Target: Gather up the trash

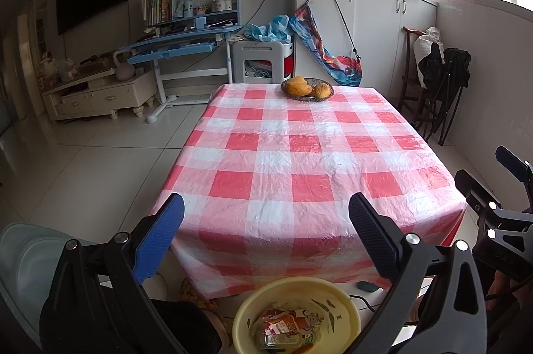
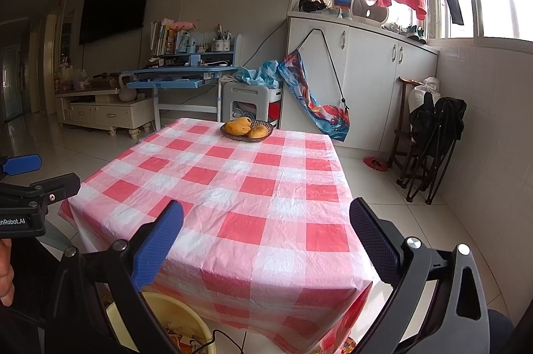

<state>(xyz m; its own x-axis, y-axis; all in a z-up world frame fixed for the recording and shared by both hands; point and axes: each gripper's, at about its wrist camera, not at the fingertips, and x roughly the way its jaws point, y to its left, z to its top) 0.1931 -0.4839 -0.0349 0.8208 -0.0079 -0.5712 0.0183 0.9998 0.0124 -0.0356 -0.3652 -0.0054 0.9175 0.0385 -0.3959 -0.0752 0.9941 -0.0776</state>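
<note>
Both tools are held level, side by side and apart. The left tool [image 1: 266, 234] has its fingers spread wide, gripping nothing. The right tool [image 2: 266, 237] is likewise spread and bare. A hand [image 2: 6, 270] shows at nine o'clock.

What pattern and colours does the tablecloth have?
The tablecloth has a check pattern of red, pink and white squares; it shows best in the left wrist view.

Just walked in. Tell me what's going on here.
A person holds two grippers over the near end of the table. The left gripper and right gripper are both open and empty. The yellow basin on the floor below holds wrappers. On the checked cloth only a fruit basket is visible.
</note>
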